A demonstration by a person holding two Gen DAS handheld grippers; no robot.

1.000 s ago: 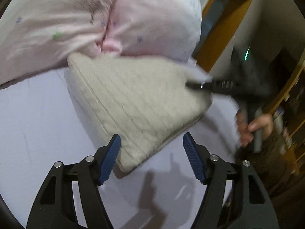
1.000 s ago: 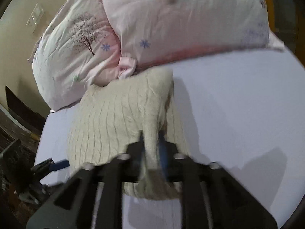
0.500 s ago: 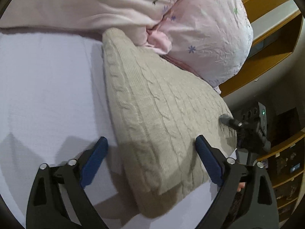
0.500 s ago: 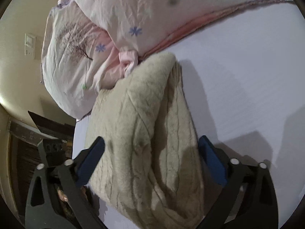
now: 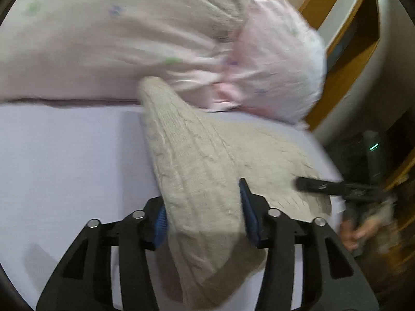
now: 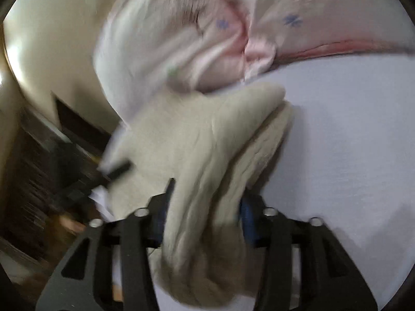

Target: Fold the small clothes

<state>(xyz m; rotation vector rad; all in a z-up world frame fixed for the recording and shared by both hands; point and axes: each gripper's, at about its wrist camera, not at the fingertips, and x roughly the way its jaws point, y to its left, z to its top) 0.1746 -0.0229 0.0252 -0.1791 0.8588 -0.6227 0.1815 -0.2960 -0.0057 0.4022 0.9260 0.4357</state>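
Observation:
A cream cable-knit sweater (image 5: 205, 160) lies folded on the white bed sheet (image 5: 67, 155), its far end against the pink pillows. My left gripper (image 5: 203, 212) has its blue pads on both sides of the sweater's near thick fold, closing on it. My right gripper (image 6: 205, 215) likewise clamps a bunched fold of the same sweater (image 6: 207, 140) between its pads. The right gripper's finger (image 5: 319, 185) shows at the sweater's right edge in the left wrist view. Both views are motion-blurred.
Two pink flowered pillows (image 5: 160, 36) lie at the head of the bed, also in the right wrist view (image 6: 259, 20). A wooden shelf unit (image 5: 350, 39) stands to the right of the bed. The bed's edge (image 5: 332, 171) runs close by the sweater.
Both grippers were open around the sweater half a second ago and have now closed on its folds. Both cameras have swung, and the sweater bunches up between the pads.

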